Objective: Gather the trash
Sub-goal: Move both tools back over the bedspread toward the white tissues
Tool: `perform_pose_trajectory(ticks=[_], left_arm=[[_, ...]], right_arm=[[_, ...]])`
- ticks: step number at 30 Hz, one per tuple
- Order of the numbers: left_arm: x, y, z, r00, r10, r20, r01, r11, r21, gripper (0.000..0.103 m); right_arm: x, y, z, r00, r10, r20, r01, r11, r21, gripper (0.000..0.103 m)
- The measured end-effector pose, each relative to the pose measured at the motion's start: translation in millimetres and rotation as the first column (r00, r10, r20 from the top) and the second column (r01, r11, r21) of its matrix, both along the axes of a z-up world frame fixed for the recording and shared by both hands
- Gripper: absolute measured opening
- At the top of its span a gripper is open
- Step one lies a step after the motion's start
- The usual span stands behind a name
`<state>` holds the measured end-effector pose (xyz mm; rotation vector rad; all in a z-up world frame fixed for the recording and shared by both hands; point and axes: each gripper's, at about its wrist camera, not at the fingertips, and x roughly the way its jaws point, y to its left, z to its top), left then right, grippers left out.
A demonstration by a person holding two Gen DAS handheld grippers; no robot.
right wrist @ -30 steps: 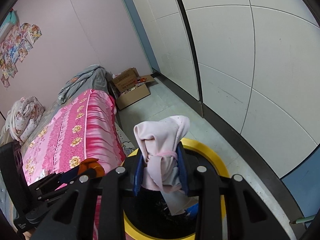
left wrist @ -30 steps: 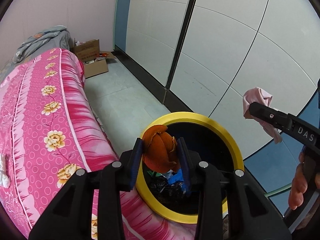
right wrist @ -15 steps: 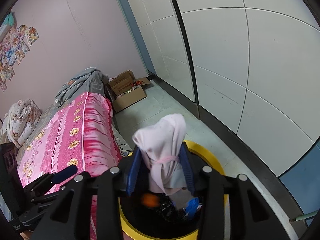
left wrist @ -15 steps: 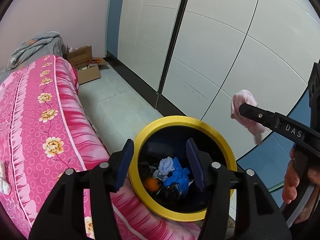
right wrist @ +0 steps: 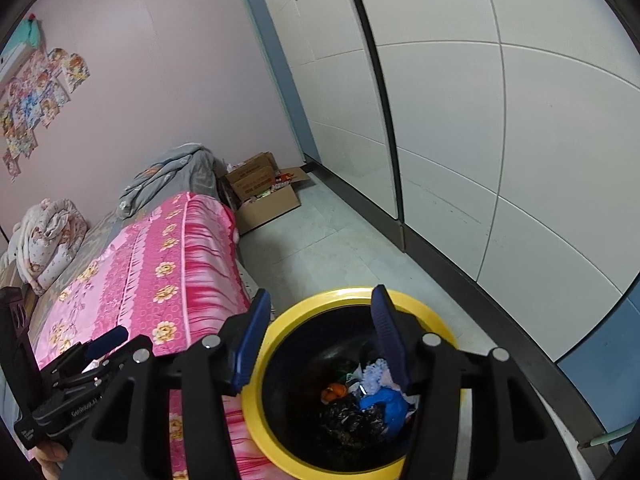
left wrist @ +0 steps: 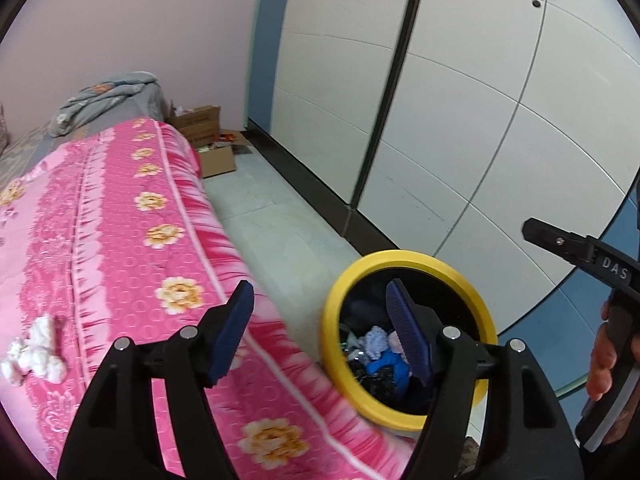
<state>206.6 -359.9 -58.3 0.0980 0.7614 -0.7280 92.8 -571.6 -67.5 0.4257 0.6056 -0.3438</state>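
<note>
A black bin with a yellow rim [right wrist: 264, 344] stands on the floor beside the bed; it also shows in the left wrist view [left wrist: 472, 280]. Inside lie an orange peel [right wrist: 335, 391], blue trash [right wrist: 386, 404] and pale crumpled pieces. My right gripper [right wrist: 318, 334] is open and empty above the bin. My left gripper [left wrist: 320, 330] is open and empty, between the bed edge and the bin. White crumpled tissue [left wrist: 34, 350] lies on the pink bedspread [left wrist: 120, 240] at the left.
White wardrobe doors [right wrist: 500, 140] line the right side. An open cardboard box [right wrist: 266, 196] with items stands on the floor at the far end. A grey blanket [right wrist: 176, 176] and a rolled quilt [right wrist: 46, 236] lie on the bed.
My left gripper let go of the orange peel and my right gripper let go of the pink cloth; both dropped into the bin. Both grippers opened wide. The left gripper swung left toward the bed.
</note>
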Motion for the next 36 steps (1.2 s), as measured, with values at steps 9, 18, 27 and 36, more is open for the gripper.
perform_pose_trajectory(ticks=[9,18,27,36], left_arm=[[22,81,7,0.990,0.137,0.031,-0.137,0.990,0.019,0.067],[57,178,-5,0.955,0.293,0.038,-0.295,0.953,0.063,0.067],[81,258,-28,0.913,0.407,0.027,-0.408,0.906,0.113,0.067],[103,300,-59,0.883,0.468,-0.023,-0.462,0.877,0.131,0.067]], right_arm=[[12,52,20,0.992,0.127,0.016,-0.127,0.992,-0.019,0.053],[40,132,31,0.952,0.305,0.008,-0.305,0.951,-0.049,0.054],[77,207,21,0.893,0.448,-0.034,-0.449,0.893,-0.030,0.054],[119,258,2,0.834,0.548,-0.063,-0.547,0.837,0.030,0.054]])
